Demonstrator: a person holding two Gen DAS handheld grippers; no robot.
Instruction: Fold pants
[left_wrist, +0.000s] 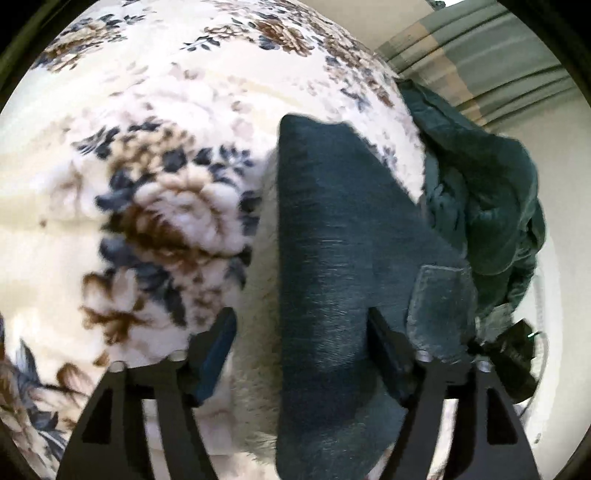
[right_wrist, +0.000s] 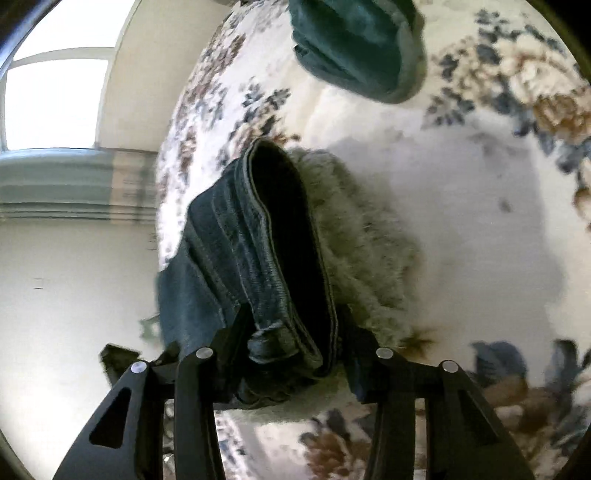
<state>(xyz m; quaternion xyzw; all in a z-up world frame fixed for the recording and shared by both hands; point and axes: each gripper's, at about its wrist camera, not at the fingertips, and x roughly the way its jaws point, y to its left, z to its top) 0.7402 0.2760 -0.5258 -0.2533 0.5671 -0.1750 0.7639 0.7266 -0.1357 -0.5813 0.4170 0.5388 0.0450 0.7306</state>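
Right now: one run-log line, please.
left gripper: open over pants | right gripper: shut on waistband | surface: floral blanket

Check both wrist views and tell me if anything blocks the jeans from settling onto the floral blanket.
Nothing visible does. The jeans hang in the right gripper directly over bare floral blanket; the teal garment lies apart.

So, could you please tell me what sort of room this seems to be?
Probably a bedroom at home. A fluffy floral blanket covers what looks like a bed, striped curtains hang under a bright window, and jeans and other dark clothes lie on the blanket.
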